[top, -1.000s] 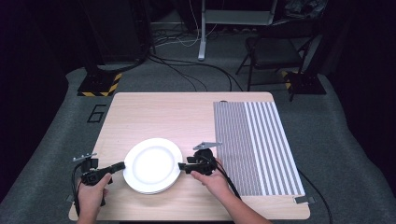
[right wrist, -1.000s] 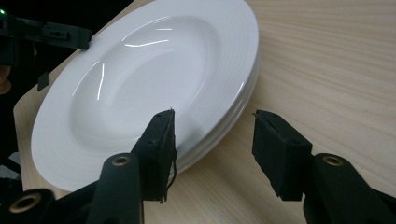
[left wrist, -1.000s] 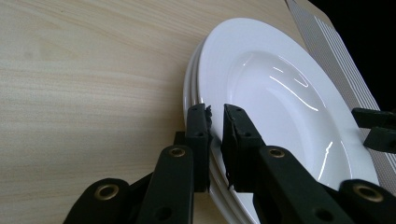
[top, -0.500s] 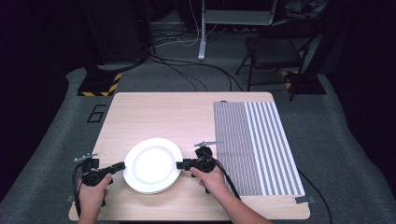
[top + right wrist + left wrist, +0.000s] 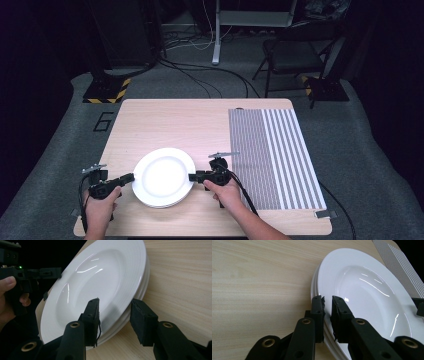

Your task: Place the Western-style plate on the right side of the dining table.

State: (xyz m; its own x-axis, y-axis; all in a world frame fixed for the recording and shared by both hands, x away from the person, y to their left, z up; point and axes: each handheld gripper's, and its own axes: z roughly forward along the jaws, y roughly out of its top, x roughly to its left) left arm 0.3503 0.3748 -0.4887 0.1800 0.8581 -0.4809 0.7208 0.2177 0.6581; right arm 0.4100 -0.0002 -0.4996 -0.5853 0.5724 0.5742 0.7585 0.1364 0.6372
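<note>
Dark room around our pale woodgrain table, striped ribbed mat right, glossy round white plates stacked near front edge, left gripper clamped on top rim, right gripper jaws just closing, straddling opposite rims with a gap.

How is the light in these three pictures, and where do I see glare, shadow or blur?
High view: the table is lit evenly, the room behind is dark, and the image is rather soft. Left gripper view: thin bright streaks of glare cross the top plate; the near fingers are slightly soft. Right gripper view: similar streaks on the plate, a faint shadow beside one finger, and a dark background.
</note>
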